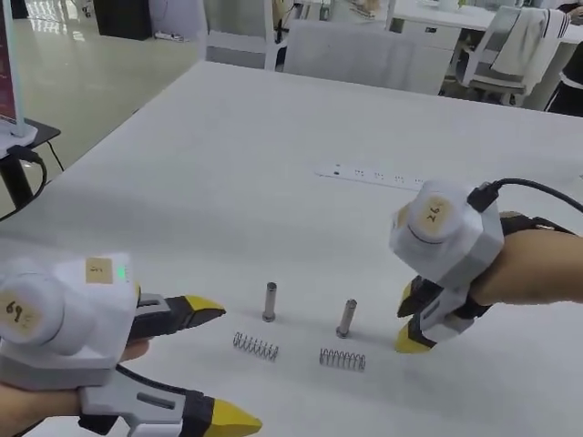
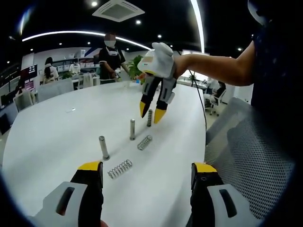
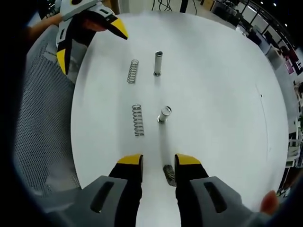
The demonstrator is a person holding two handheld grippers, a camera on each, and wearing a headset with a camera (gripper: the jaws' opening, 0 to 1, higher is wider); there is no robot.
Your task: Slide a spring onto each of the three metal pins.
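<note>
Two bare metal pins stand upright on the white table [image 1: 228, 164], one [image 1: 270, 301] to the left and one [image 1: 346, 319] to the right. In front of each lies a loose spring, the left spring [image 1: 255, 346] and the right spring [image 1: 342, 359]. A third pin with a spring on it [image 3: 168, 173] stands between the jaws of my right gripper [image 3: 158, 161], close to one finger; the gap is wider than the spring. This right gripper [image 1: 407, 320] points down at the table. My left gripper [image 1: 219, 362] is open and holds nothing, left of the pins.
A white power strip [image 1: 373, 176] lies farther back on the table. A mesh chair [image 2: 246, 142] stands by the near edge. A person [image 2: 111, 56] stands beyond the far end, with chairs and desks [image 1: 510, 45] behind.
</note>
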